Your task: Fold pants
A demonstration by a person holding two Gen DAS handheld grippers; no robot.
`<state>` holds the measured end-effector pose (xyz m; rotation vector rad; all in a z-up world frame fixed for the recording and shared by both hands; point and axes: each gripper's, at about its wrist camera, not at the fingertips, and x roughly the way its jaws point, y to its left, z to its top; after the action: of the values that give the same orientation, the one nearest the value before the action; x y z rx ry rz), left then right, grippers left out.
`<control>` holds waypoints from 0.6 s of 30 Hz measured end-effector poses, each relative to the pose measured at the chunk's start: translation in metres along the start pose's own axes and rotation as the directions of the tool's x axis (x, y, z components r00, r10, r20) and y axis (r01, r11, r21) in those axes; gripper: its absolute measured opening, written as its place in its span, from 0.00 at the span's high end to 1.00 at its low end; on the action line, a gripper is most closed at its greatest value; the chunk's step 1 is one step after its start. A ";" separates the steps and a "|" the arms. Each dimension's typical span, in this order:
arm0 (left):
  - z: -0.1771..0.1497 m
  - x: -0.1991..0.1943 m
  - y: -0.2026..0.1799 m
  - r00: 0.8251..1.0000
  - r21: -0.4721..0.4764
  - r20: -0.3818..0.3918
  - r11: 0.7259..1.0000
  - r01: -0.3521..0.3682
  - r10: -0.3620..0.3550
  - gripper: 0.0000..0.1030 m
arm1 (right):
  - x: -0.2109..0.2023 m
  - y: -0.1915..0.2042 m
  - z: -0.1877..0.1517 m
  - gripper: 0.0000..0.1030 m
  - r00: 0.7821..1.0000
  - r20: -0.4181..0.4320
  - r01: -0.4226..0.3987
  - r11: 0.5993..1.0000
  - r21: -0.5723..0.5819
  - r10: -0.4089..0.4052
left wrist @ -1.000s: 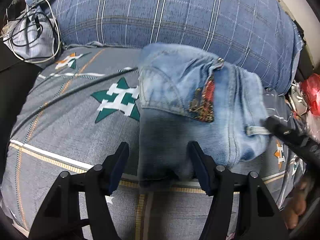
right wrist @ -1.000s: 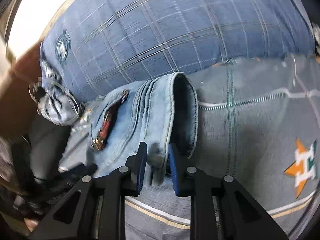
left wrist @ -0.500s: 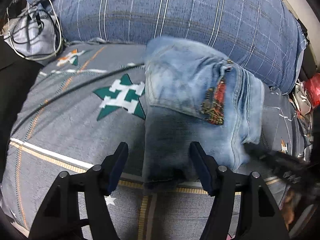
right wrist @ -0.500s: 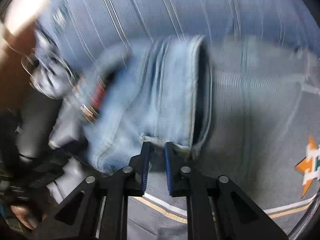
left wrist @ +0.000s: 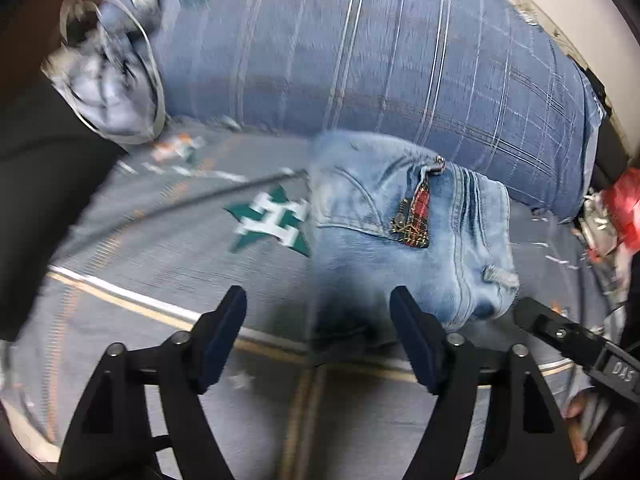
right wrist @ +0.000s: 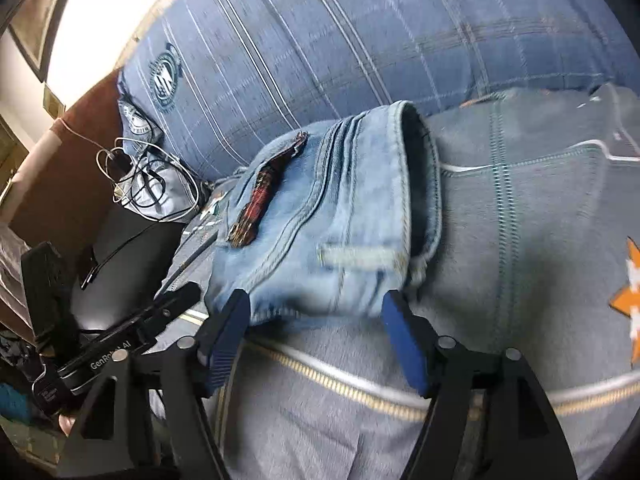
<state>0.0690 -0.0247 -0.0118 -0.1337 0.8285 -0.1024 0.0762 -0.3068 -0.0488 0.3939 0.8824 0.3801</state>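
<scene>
Both grippers have just been opening: the right gripper (right wrist: 316,320) has released the jeans (right wrist: 320,216), and the left gripper (left wrist: 318,332) gapes, empty. Folded jeans lie against the pillow (left wrist: 380,52); folding looks done.

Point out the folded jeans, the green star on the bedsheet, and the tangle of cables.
folded jeans (right wrist: 320,216), right wrist view, on the top denim layer.
green star (left wrist: 272,222), left wrist view, on its white centre.
tangle of cables (right wrist: 140,184), right wrist view, on the looped wires.

A bed covered by a grey sheet (right wrist: 540,208) printed with star emblems is filling the lower part of both views. A blue plaid pillow (left wrist: 400,60) is lying along its far edge, tangled cables (right wrist: 152,184) are resting at one corner, and a pale wall (right wrist: 100,28) is catching bright light behind.
</scene>
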 end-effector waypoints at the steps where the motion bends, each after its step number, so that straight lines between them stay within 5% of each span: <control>1: -0.005 -0.009 -0.003 0.999 0.021 0.034 1.000 -0.019 0.019 0.25 | -0.004 0.002 -0.003 0.32 1.000 0.011 0.008 1.000 -0.005 -0.008; 9: -0.047 -0.058 -0.021 0.978 0.141 0.202 0.987 -0.076 0.046 0.04 | -0.046 -0.001 -0.036 0.25 0.989 0.145 0.008 0.999 0.044 -0.014; 18: -0.054 -0.079 -0.005 0.958 0.029 0.277 0.995 -0.091 0.080 0.01 | -0.075 0.020 -0.062 0.18 0.950 0.291 0.123 0.992 -0.024 -0.111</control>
<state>-0.0242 -0.0230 0.0100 -0.0710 0.5527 -0.0183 -0.0200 -0.3142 -0.0248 0.3466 0.6071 0.2231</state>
